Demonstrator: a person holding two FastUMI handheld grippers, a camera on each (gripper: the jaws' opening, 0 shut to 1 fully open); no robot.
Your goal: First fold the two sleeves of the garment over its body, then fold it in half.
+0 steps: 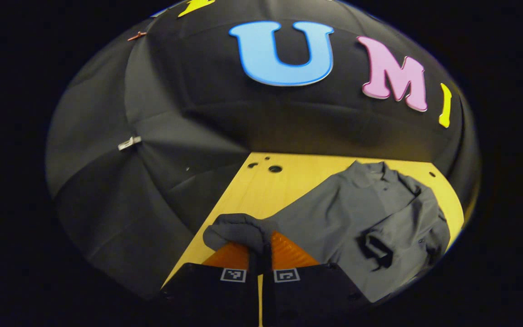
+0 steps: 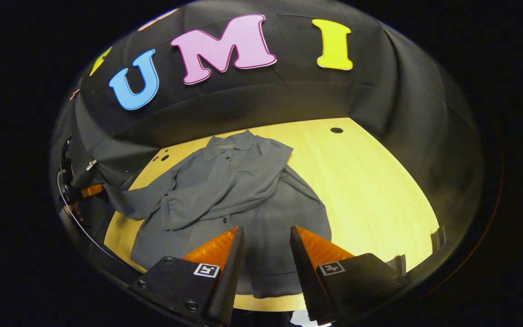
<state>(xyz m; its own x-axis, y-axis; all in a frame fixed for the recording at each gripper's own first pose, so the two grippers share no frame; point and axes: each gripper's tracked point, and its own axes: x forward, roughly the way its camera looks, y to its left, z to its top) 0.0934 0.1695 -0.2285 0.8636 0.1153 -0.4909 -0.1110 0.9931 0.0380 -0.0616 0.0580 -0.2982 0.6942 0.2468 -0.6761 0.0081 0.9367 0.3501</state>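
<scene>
The left claw [image 1: 260,247] is pinching its orange fingers [image 1: 288,254] together, clamping cloth between them. The right claw [image 2: 266,240] is hovering with its fingers [image 2: 218,250] spread apart, gripping nothing.

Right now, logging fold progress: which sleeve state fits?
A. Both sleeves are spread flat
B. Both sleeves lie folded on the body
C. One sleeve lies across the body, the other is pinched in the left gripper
C: the left gripper pinches one sleeve; the other sleeve lies across the body.
</scene>
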